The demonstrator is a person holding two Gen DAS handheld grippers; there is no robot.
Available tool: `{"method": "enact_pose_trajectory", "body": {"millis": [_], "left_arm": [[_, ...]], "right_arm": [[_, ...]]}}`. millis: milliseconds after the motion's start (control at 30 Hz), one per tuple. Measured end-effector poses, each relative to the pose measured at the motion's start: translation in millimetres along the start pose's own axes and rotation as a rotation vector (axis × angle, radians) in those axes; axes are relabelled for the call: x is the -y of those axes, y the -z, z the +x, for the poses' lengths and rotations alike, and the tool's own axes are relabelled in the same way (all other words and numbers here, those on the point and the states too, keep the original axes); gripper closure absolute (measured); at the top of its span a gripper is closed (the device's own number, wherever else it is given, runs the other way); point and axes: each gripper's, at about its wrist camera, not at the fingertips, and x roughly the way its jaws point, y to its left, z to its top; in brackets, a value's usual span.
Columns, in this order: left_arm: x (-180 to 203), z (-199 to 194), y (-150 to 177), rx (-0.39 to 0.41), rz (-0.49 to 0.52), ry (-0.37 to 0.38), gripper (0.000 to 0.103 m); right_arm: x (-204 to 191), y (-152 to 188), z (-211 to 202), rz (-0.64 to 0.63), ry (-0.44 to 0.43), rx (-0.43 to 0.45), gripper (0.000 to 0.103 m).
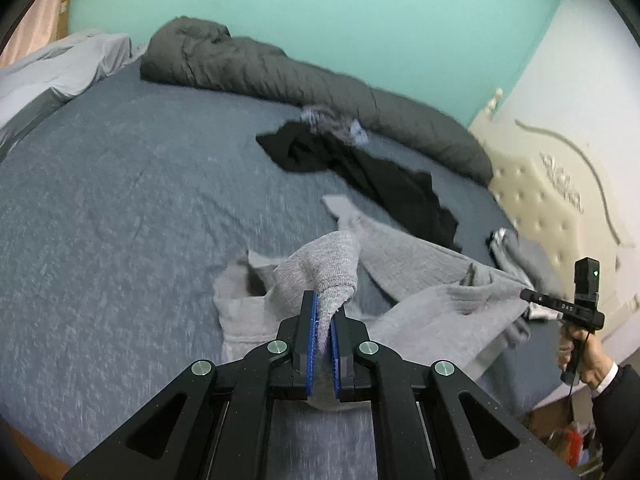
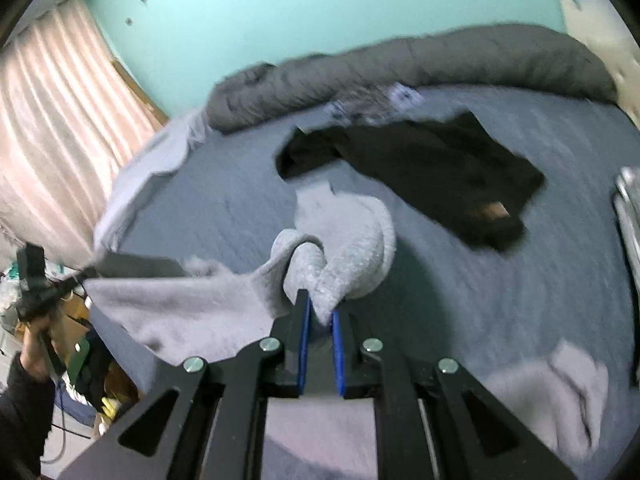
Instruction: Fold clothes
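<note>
Left gripper (image 1: 325,322) was clamped on a bunched corner of the light grey knitted garment (image 1: 420,280), its blue pads pinching the cloth. From that view the garment ran rightward, its long axis stretched toward the right gripper (image 1: 524,294), held in a hand (image 1: 580,364) near the bed's cream headboard (image 1: 552,200). The grey-blue bed sheet (image 1: 120,200) lay open to the left, with a black garment (image 1: 380,172) beyond.

From the right wrist, the right gripper (image 2: 320,316) was likewise shut on a grey fold, and the cloth spanned leftward to the left gripper (image 2: 86,274) past the bed's edge. Both ends looked equally held; the clear sheet (image 2: 240,208) ahead seemed room enough to lay it flat
</note>
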Motion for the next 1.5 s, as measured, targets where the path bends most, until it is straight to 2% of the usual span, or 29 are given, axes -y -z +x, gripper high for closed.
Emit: {"method": "enact_pose_trajectory", "body": {"millis": [267, 467, 533, 600, 667, 733, 833, 933, 1000, 1200, 1300, 1500], "left_arm": [[2, 37, 51, -0.138, 0.003, -0.012, 0.097], [-19, 51, 70, -0.203, -0.018, -0.047, 0.096], [-24, 49, 71, -0.198, -0.020, -0.051, 0.096], [-28, 46, 70, -0.188, -0.018, -0.057, 0.095], [-30, 41, 67, -0.169, -0.026, -0.057, 0.087], [-33, 37, 64, -0.152, -0.031, -0.056, 0.080], [-36, 29, 56, -0.113, -0.037, -0.064, 0.070], [-40, 21, 46, -0.078, -0.039, -0.074, 0.061], [-44, 21, 40, -0.076, -0.037, -0.081, 0.055], [-65, 59, 22, -0.125, -0.085, -0.096, 0.055], [-69, 85, 14, -0.162, -0.074, -0.111, 0.055], [-74, 130, 4, -0.207, -0.069, -0.128, 0.055]], "right_arm": [[32, 91, 18, 0.042, 0.062, -0.169, 0.093], [43, 124, 42, 0.078, 0.063, -0.317, 0.093], [46, 124, 42, 0.090, 0.064, -0.339, 0.092], [48, 116, 39, 0.089, 0.103, -0.326, 0.090], [50, 105, 34, 0.093, 0.134, -0.299, 0.085], [55, 89, 30, 0.108, 0.149, -0.260, 0.070], [60, 70, 24, 0.138, 0.143, -0.199, 0.063], [63, 56, 32, 0.159, 0.140, -0.179, 0.056], [64, 51, 44, 0.166, 0.148, -0.195, 0.054], [74, 46, 76, 0.194, 0.183, -0.243, 0.054], [80, 48, 85, 0.201, 0.196, -0.259, 0.054], [101, 52, 94, 0.283, 0.153, -0.235, 0.054]]}}
